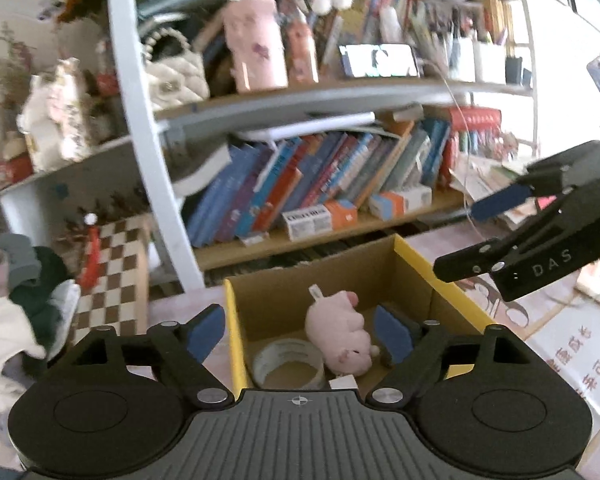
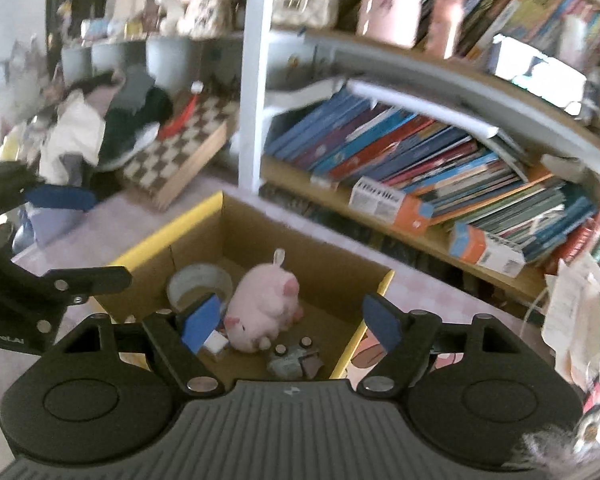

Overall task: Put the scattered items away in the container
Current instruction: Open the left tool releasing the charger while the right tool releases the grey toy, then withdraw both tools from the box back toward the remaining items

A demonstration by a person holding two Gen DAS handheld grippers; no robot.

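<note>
Both claws released and empty over the yellow-rimmed cardboard box (image 1: 416,256) — left claw (image 1: 300,330), right claw (image 2: 290,320); pink plush pig (image 2: 266,304) already inside, so lift clear without snagging the rim

Black left gripper (image 1: 300,330), blue pads, silver screws

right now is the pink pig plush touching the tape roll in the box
Cannot tell. In the left wrist view the pink pig plush overlaps the tape roll edge; the right wrist view is blurred there, so neither shows contact or gap plainly.
</note>
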